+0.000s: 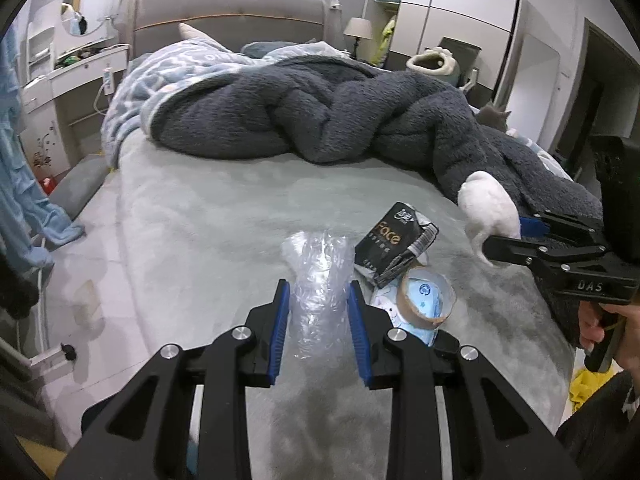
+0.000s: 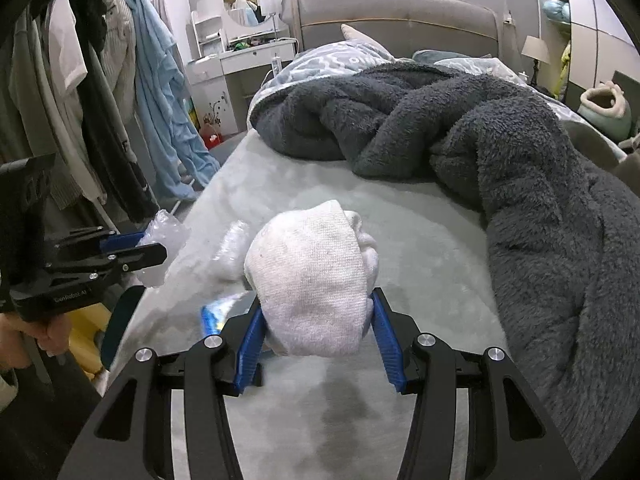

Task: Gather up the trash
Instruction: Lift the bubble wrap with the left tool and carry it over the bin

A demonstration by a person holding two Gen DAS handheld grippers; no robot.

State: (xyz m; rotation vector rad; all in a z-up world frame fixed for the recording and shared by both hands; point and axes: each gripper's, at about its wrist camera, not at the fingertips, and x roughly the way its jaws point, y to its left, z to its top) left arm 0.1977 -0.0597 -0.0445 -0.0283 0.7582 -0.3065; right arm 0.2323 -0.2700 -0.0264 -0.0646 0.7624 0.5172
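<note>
My left gripper (image 1: 318,286) is shut on a crumpled clear plastic wrap (image 1: 316,276), held just above the grey bed sheet (image 1: 208,216). In the right wrist view that left gripper (image 2: 138,246) shows at the left edge with the clear plastic wrap (image 2: 166,232) in it. My right gripper (image 2: 316,300) is shut on a balled white sock (image 2: 312,276). From the left wrist view the right gripper (image 1: 514,234) hangs at the right with the white sock (image 1: 486,204). On the sheet lie a black "Face" tissue pack (image 1: 396,240), a brown tape roll (image 1: 426,298) and a blue packet (image 2: 218,312).
A dark grey fleece blanket (image 1: 320,116) is bunched across the far and right side of the bed. Clothes hang on a rack (image 2: 100,80) at the left, past the bed edge. A dressing table (image 1: 80,76) stands by the headboard. A hand (image 1: 596,324) grips the right tool's handle.
</note>
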